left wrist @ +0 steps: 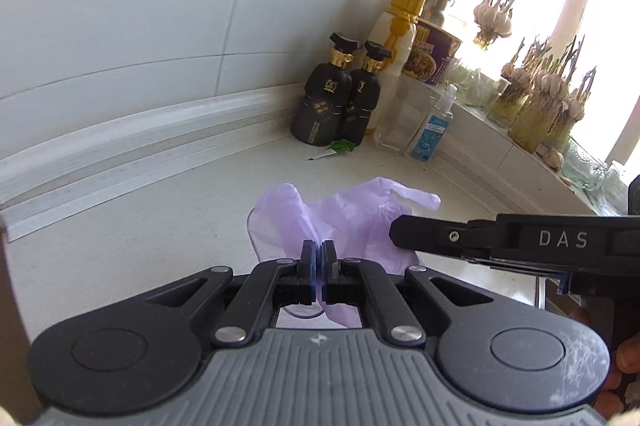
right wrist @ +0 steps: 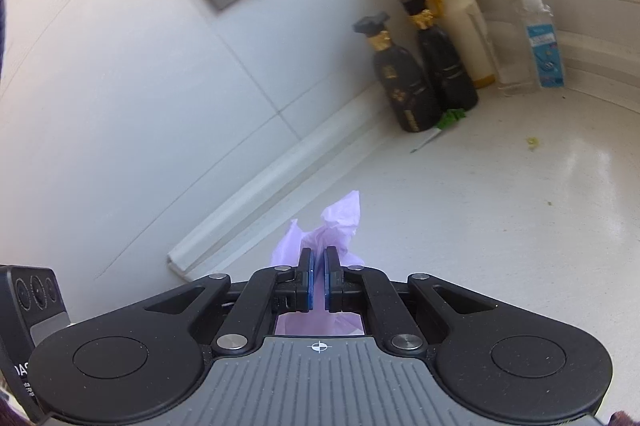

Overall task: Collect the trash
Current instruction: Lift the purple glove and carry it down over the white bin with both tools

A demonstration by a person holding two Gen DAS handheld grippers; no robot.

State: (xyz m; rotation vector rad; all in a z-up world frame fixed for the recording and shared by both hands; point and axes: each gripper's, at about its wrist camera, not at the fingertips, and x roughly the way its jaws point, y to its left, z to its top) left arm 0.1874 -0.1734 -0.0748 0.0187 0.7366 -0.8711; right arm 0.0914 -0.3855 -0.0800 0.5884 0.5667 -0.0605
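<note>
Both grippers clamped on the purple bag [left wrist: 352,222], above the counter [left wrist: 160,226]. Left gripper [left wrist: 319,254] pinches its near edge, film sticking out past the tips; right gripper [right wrist: 319,260] grips the bag's other side, w/ a crumpled bit poking up.

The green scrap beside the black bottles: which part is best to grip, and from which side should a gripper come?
Grip the pale pointed strip that sticks out from the green scrap toward the open counter. Come from that open side, probably low, since the black bottles stand close behind it and the scrap lies flat.
</note>
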